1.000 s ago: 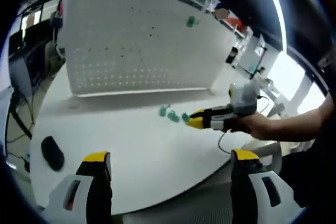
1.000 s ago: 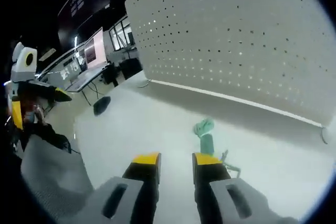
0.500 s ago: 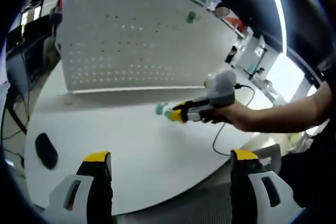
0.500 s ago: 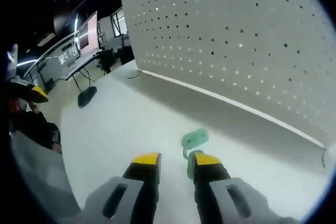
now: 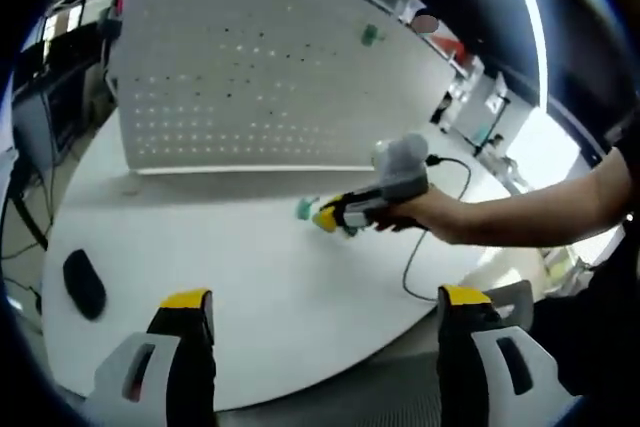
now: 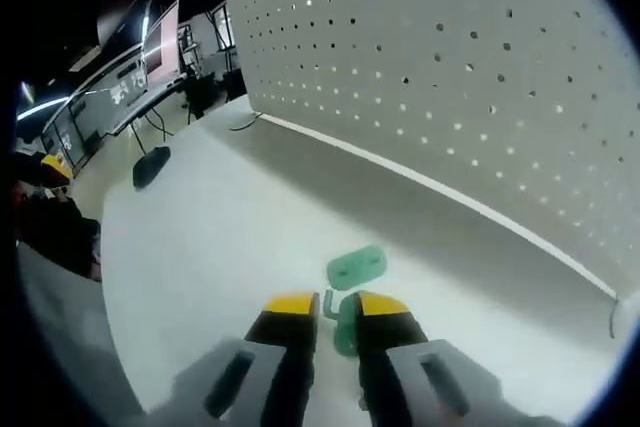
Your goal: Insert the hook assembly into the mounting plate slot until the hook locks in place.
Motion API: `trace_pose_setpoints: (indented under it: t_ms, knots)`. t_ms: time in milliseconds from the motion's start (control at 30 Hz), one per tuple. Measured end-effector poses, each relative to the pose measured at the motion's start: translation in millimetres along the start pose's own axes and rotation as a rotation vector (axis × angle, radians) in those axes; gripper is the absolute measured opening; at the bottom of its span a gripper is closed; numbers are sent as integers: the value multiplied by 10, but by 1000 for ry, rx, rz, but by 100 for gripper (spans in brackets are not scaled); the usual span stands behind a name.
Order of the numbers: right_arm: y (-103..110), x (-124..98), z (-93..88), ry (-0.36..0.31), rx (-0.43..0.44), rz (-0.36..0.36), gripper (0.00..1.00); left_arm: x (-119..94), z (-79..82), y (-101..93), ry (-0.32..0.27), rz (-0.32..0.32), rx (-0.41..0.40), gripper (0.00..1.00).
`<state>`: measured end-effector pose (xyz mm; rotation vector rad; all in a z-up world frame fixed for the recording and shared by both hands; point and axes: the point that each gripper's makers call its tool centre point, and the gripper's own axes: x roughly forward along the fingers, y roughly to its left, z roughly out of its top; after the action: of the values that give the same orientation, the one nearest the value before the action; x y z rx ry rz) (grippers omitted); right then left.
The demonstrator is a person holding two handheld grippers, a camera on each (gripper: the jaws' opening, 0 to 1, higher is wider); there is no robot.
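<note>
The right hand-held gripper sat low in frame, jaws nearly together around a green hook on the counter. Insertion into the pegboard remained. The left hand-held gripper stood wide apart, idle.

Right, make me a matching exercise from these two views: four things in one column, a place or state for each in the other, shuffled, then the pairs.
Things
1. green hook
2. green mounting plate
3. black mouse
4. left gripper

Places or states
A. lying flat on the white table, just ahead of the right gripper
B. jaws wide apart, nothing between them
C. between the right gripper's yellow-tipped jaws
D. near the table's edge, far from the pegboard

Pairs: 1-C, 2-A, 3-D, 4-B
</note>
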<state>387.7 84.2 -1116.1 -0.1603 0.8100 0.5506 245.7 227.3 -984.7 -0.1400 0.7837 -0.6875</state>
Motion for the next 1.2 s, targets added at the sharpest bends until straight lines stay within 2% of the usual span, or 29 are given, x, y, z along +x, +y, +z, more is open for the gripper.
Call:
trace_pose_setpoints:
  t_ms: [100, 300, 633, 833, 1000, 1200]
  knots:
    - [-30, -12, 2, 3, 19, -2, 4, 4, -14, -2, 0, -3, -9, 93]
    - [-56, -16, -16, 18, -1, -13, 1, 0, -35, -3, 3, -9, -16, 93]
    - [-55, -97, -52, -7, 28, -20, 0, -59, 22, 10, -26, -7, -16, 94]
    - [-47, -167, 35, -31, 46, -23, 0, -89, 64, -23, -38, -6, -8, 94]
    - [3, -266, 169, -77, 46, -17, 0, -120, 95, -48, -49, -4, 4, 94]
    - [42, -387, 213, -121, 88, -14, 0, -167, 90, -74, -49, 1, 20, 93]
